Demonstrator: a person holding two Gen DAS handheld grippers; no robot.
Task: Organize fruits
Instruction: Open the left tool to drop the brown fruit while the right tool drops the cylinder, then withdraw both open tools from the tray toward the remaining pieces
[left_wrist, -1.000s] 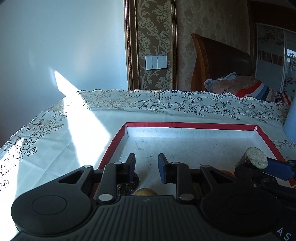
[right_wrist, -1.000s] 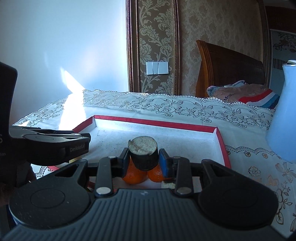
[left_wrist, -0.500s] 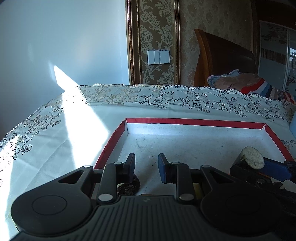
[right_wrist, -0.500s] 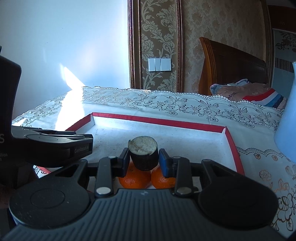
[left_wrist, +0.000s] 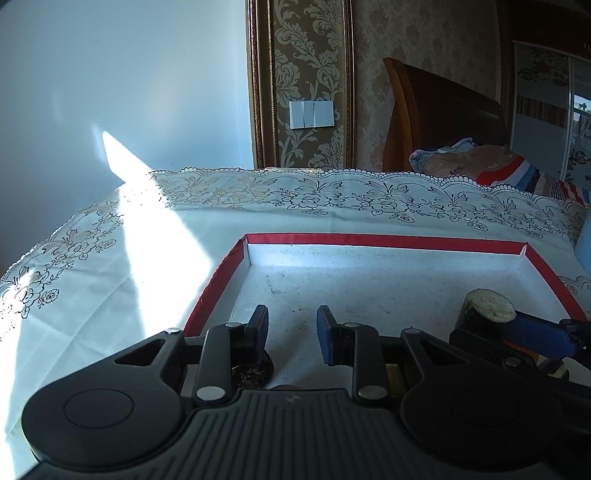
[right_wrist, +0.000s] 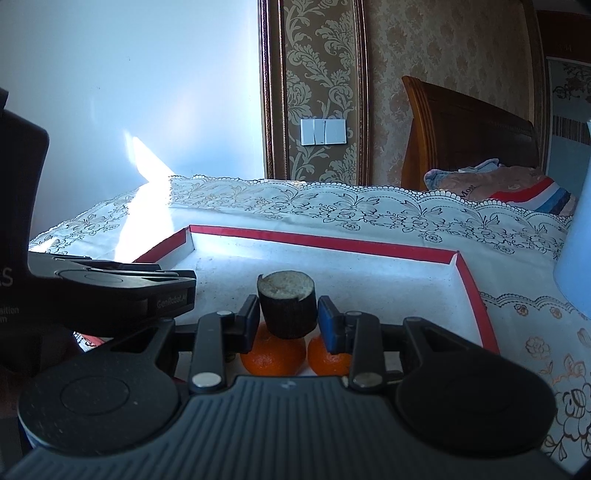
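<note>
My right gripper (right_wrist: 287, 320) is shut on a short dark cylinder with a pale cut top (right_wrist: 287, 308), held upright above two oranges (right_wrist: 273, 355) that lie at the near edge of a red-rimmed white tray (right_wrist: 476, 295). The left wrist view shows the same cylinder (left_wrist: 485, 308) at the right, held by the right gripper's blue fingers (left_wrist: 537, 334). My left gripper (left_wrist: 291, 334) is open and empty over the tray's (left_wrist: 218, 280) near left part. A dark round object (left_wrist: 255, 373) lies under its left finger, mostly hidden.
The tray sits on a white lace tablecloth (left_wrist: 110, 266) with a bright sun patch at the left. A pale blue vessel (right_wrist: 576, 258) stands to the right of the tray. A wooden headboard (left_wrist: 439, 114) and bedding lie beyond the table.
Both grippers have drawn back and tilted slightly, so more of the tray shows. The right gripper still holds the cylinder; the oranges below it show more fully. The left gripper stays open.
</note>
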